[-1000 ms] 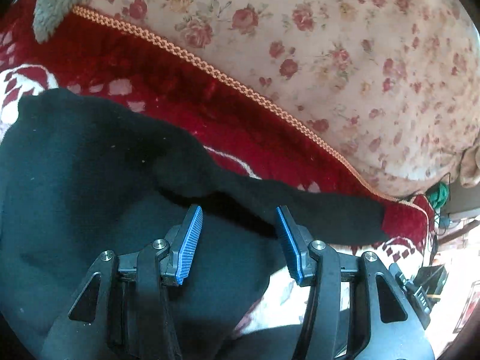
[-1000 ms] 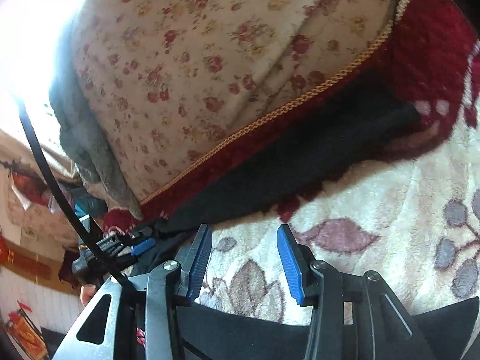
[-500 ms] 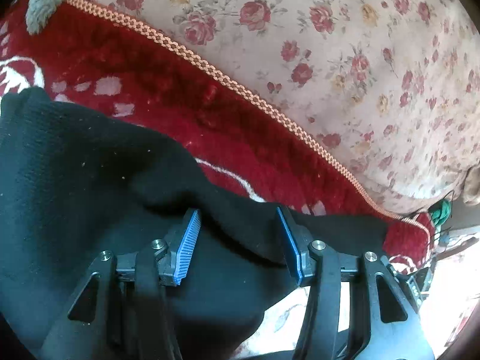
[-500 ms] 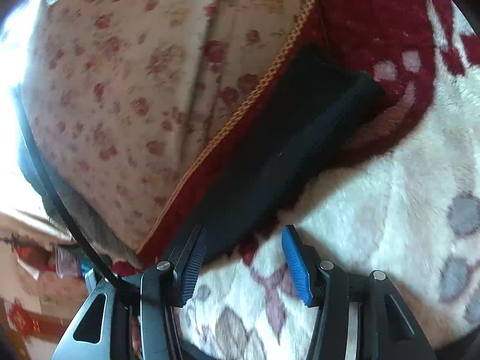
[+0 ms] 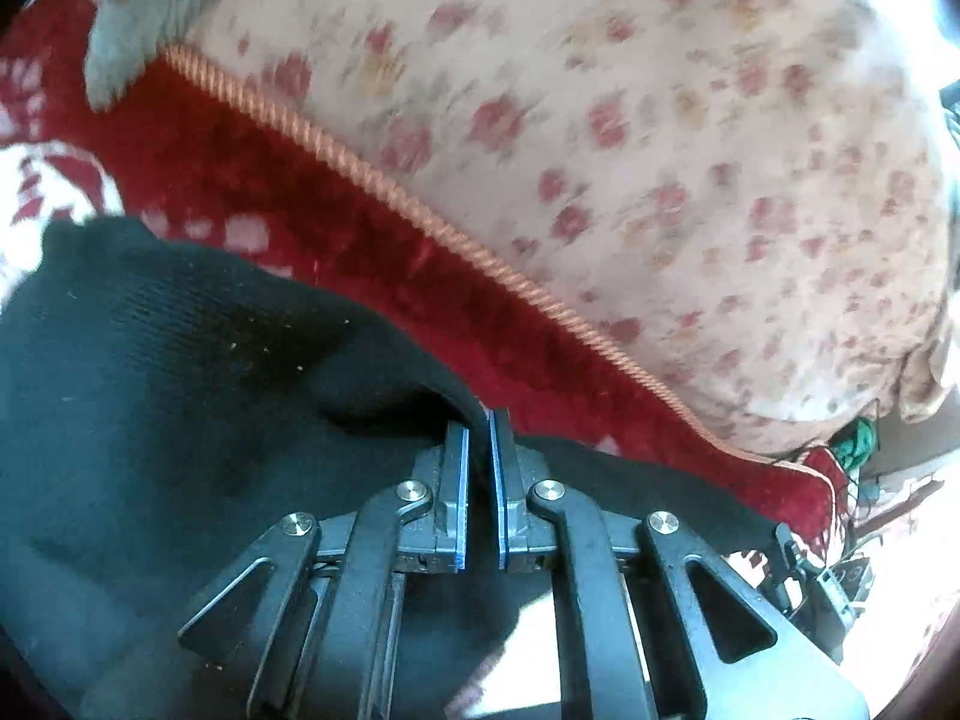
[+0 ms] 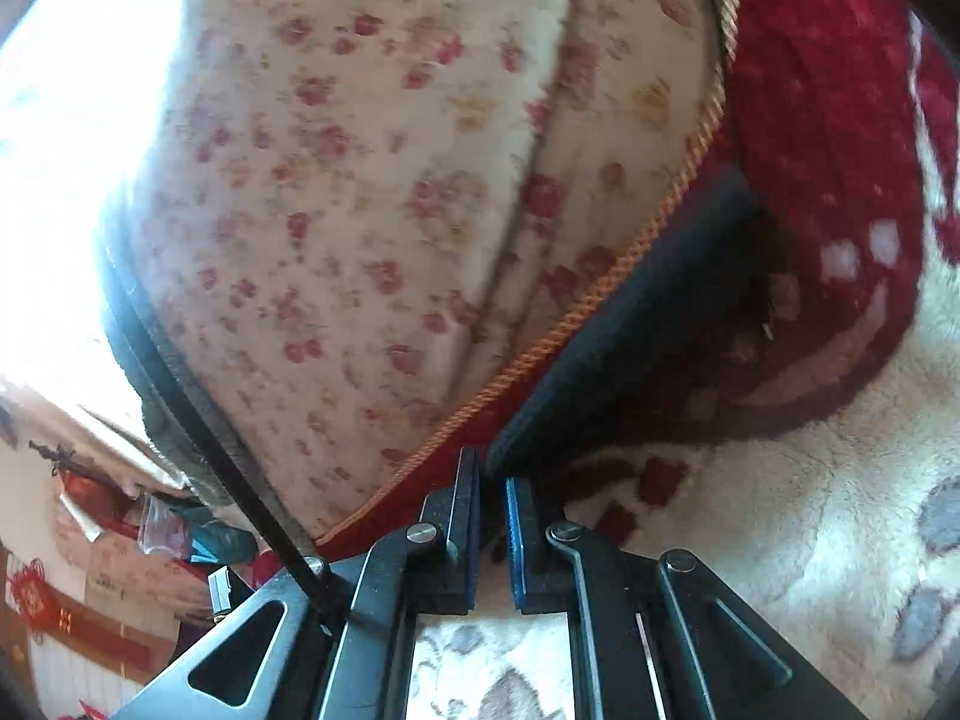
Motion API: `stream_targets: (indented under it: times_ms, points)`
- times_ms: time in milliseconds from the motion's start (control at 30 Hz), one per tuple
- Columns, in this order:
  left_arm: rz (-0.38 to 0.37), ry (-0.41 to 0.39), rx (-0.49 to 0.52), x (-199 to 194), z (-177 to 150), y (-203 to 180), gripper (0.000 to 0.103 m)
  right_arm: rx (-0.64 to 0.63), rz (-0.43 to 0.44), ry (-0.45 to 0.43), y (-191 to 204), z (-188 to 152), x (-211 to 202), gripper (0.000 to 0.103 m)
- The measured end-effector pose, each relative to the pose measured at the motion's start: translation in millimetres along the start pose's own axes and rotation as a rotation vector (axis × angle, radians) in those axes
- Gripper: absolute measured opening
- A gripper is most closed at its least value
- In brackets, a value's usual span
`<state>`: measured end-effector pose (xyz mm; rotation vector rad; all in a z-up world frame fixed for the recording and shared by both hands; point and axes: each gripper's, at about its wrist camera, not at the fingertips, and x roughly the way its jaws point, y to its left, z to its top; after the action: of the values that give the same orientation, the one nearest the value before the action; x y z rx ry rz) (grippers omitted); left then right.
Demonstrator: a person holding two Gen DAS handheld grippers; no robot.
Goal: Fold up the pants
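Note:
The black pants (image 5: 180, 372) lie on a red and cream blanket (image 5: 288, 204), filling the lower left of the left wrist view. My left gripper (image 5: 478, 426) is shut on a raised fold at the pants' edge, with black cloth pinched between its blue pads. In the right wrist view one black pants leg (image 6: 648, 324) runs up and to the right along the blanket's red border. My right gripper (image 6: 492, 474) is shut on the near corner of that leg's end. The cloth behind the jaws is hidden.
A floral cushion (image 5: 600, 120) edged with orange cord (image 5: 420, 216) rises right behind the pants. A grey cloth (image 5: 132, 12) lies at the top left. A black cable (image 6: 210, 408) crosses the right wrist view's left side, with room clutter (image 6: 120, 570) beyond.
Both grippers have gone from open to shut on the pants. The left closed on the fold between its fingers. The right moved in onto the leg's end and closed there.

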<state>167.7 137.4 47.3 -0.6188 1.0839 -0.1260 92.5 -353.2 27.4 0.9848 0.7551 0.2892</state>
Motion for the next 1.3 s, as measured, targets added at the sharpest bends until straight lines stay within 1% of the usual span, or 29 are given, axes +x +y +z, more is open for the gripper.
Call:
stream_targets:
  times_ms: [67,200,300,333,400,433,500,533,567,600,633,667,700,733,800,867,933,967,1000,1033,1167,1233,1267,1300]
  points:
    - [-0.019,-0.026,0.018,-16,-4,-7,0.005,-0.012,0.017,-0.011,9,-3,-9,0.007]
    - [-0.052,-0.077,0.053,-55,-18,-15,0.005,-0.045,0.056,-0.034,26,-9,-40,0.006]
    - [-0.062,-0.114,0.085,-82,-34,-21,0.005,-0.079,0.072,-0.059,35,-15,-72,0.006]
    - [-0.072,-0.114,0.090,-89,-41,-19,0.005,-0.090,0.074,-0.063,36,-17,-80,0.005]
    - [-0.073,-0.112,0.088,-95,-51,-18,0.005,-0.105,0.061,-0.053,37,-24,-90,0.005]
    - [-0.065,-0.115,0.092,-97,-56,-18,0.005,-0.108,0.063,-0.030,35,-29,-93,0.005]
    - [-0.054,-0.123,0.098,-101,-65,-16,0.005,-0.064,0.064,0.003,25,-43,-97,0.006]
    - [-0.053,-0.122,0.095,-101,-68,-15,0.005,-0.040,0.075,0.020,20,-49,-98,0.011]
    - [-0.053,-0.121,0.093,-99,-68,-16,0.005,-0.008,0.088,0.045,14,-56,-95,0.022]
    - [-0.051,-0.123,0.092,-99,-68,-16,0.005,0.028,0.097,0.070,8,-64,-90,0.029]
    - [-0.047,-0.126,0.091,-99,-68,-17,0.005,0.054,0.094,0.099,3,-71,-84,0.041]
    - [-0.045,-0.128,0.091,-100,-67,-18,0.005,0.062,0.085,0.124,0,-77,-77,0.043]
    - [-0.044,-0.131,0.093,-101,-67,-19,0.005,0.066,0.061,0.149,-2,-82,-69,0.043]
    - [-0.044,-0.133,0.095,-102,-67,-19,0.005,0.076,0.033,0.154,-4,-85,-66,0.043]
    - [-0.041,-0.140,0.107,-103,-67,-22,0.005,0.134,-0.028,0.155,-16,-87,-61,0.043]
    - [-0.035,-0.141,0.115,-103,-67,-23,0.005,0.158,-0.059,0.144,-23,-85,-59,0.043]
    - [-0.032,-0.140,0.117,-101,-66,-22,0.005,0.150,-0.129,0.156,-26,-82,-56,0.043]
    - [-0.031,-0.142,0.118,-101,-66,-22,0.005,0.152,-0.173,0.179,-28,-82,-52,0.043]
    - [-0.032,-0.144,0.118,-100,-66,-22,0.005,0.157,-0.183,0.188,-31,-81,-50,0.043]
    - [-0.033,-0.143,0.116,-100,-66,-22,0.005,0.168,-0.186,0.180,-32,-80,-48,0.043]
    - [-0.026,-0.146,0.114,-98,-65,-22,0.005,0.216,-0.206,0.127,-39,-71,-40,0.042]
    - [-0.024,-0.147,0.111,-97,-65,-22,0.005,0.240,-0.183,0.103,-41,-65,-32,0.043]
    - [-0.025,-0.147,0.105,-97,-64,-21,0.005,0.235,-0.147,0.093,-41,-62,-30,0.036]
    - [-0.026,-0.146,0.101,-97,-64,-21,0.005,0.228,-0.093,0.084,-43,-60,-26,0.028]
